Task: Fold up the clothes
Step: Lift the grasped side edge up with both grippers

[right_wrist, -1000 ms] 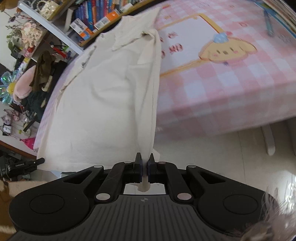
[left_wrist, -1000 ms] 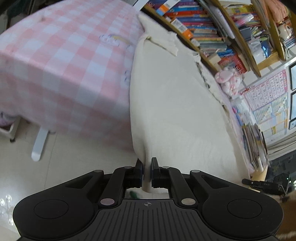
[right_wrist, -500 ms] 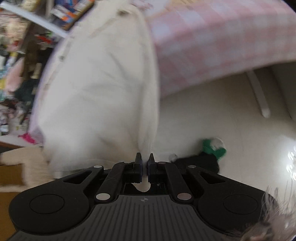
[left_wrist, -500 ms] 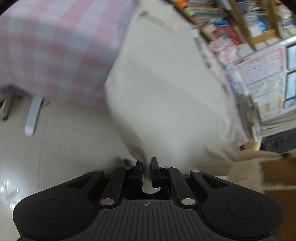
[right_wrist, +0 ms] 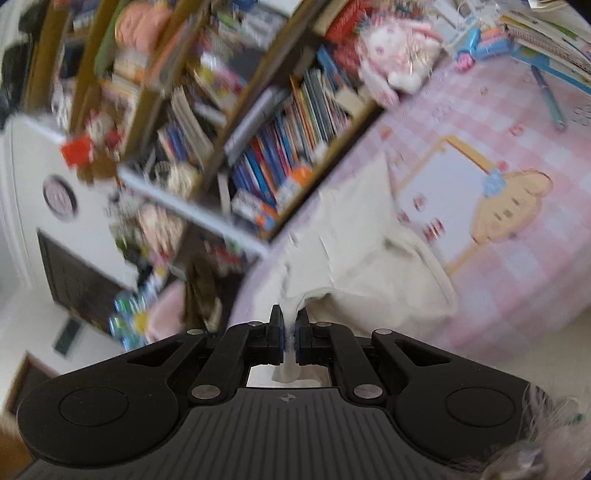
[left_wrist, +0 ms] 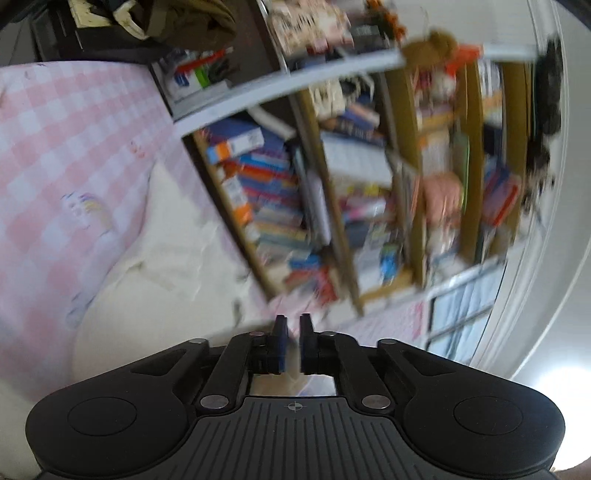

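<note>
A cream-white garment point(left_wrist: 173, 254) lies on the table with the pink checked cloth point(left_wrist: 55, 155), near its shelf side. In the left wrist view my left gripper point(left_wrist: 291, 332) has its jaws nearly together with cream cloth between them. In the right wrist view the same garment point(right_wrist: 373, 266) is bunched on the pink cloth point(right_wrist: 517, 258), and my right gripper point(right_wrist: 290, 325) is shut on a white fold of it that hangs through the jaws. Both views are blurred by motion.
A wooden bookshelf full of books point(left_wrist: 332, 192) stands just behind the table; it also shows in the right wrist view point(right_wrist: 277, 122). A pink plush toy point(right_wrist: 395, 55) and stacked books point(right_wrist: 543, 33) sit at the table's far end.
Both grippers have swung upward and toward the bookshelf with the garment's hem still in them. The views went from floor and hanging cloth to tabletop and shelves.
</note>
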Motion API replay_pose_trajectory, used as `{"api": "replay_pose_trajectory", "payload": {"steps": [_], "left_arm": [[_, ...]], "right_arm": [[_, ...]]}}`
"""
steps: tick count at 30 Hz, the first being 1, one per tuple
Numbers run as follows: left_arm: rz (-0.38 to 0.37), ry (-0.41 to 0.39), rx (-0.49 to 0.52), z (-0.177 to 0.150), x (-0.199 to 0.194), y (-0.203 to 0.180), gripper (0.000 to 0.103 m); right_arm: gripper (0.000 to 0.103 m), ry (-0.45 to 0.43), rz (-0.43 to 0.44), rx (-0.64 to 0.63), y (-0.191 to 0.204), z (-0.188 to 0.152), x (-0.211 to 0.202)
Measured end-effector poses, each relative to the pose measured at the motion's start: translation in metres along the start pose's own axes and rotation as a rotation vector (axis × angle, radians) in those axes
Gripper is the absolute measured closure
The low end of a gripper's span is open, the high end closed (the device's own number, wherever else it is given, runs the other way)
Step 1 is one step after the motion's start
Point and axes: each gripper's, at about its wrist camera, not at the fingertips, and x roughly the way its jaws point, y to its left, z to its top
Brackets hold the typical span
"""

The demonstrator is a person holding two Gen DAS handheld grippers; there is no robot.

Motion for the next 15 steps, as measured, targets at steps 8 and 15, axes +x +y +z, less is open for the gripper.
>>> {"api": "replay_pose_trajectory", "payload": {"steps": [8,15], "left_arm": [[0.042,-0.111,0.034,0.040,0.045,-0.008,0.103],[0.377,0.137,0.310,0.013,0.065,-0.027,0.101]], "right_arm": [[0.098,-0.265,0.035,0.268,-0.016,0.027,0.052],[0.098,-0.162,-0.090,0.187,-0.016,0.050,0.083]]}}
